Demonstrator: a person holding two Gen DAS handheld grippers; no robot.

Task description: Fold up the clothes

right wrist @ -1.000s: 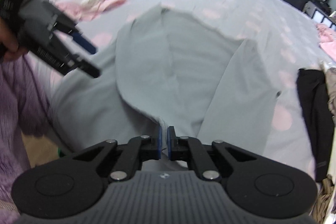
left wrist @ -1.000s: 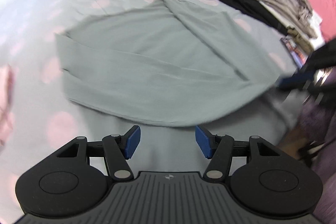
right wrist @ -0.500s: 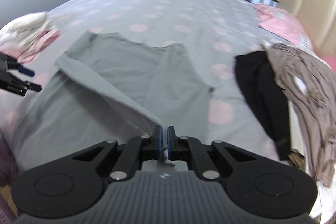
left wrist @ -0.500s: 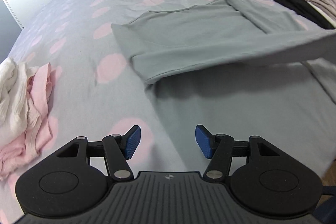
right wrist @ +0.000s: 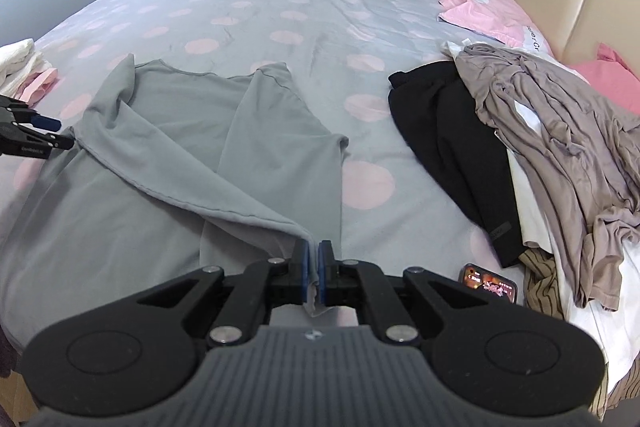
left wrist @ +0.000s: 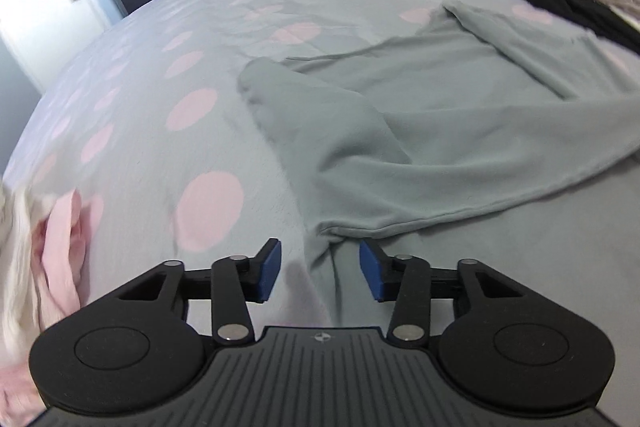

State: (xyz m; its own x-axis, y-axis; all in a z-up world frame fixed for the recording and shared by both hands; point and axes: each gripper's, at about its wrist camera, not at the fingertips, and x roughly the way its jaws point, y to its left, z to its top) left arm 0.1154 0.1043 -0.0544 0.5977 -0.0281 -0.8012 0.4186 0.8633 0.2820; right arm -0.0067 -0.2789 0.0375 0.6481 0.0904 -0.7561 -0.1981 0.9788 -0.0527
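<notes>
The soft, thin grey-green knit top (right wrist: pixel 176 131) lies partly folded on the polka-dot grey bed (right wrist: pixel 280 7), limp and light, likely to sag and crease wherever unsupported. The right gripper (right wrist: pixel 314 267) is clamped on its hem corner at 6 o'clock. The left gripper (left wrist: pixel 319 269), jaws apart and just closing, straddles the opposite corner at 12 o'clock without pinching it; that hem corner seems the sound hold.

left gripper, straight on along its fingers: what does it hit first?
Most likely the near hem corner of the grey garment, bunched just ahead of the left gripper and roughly between its blue pads. Jaws have just been closing; pads not yet touching cloth. Depth unclear.
</notes>
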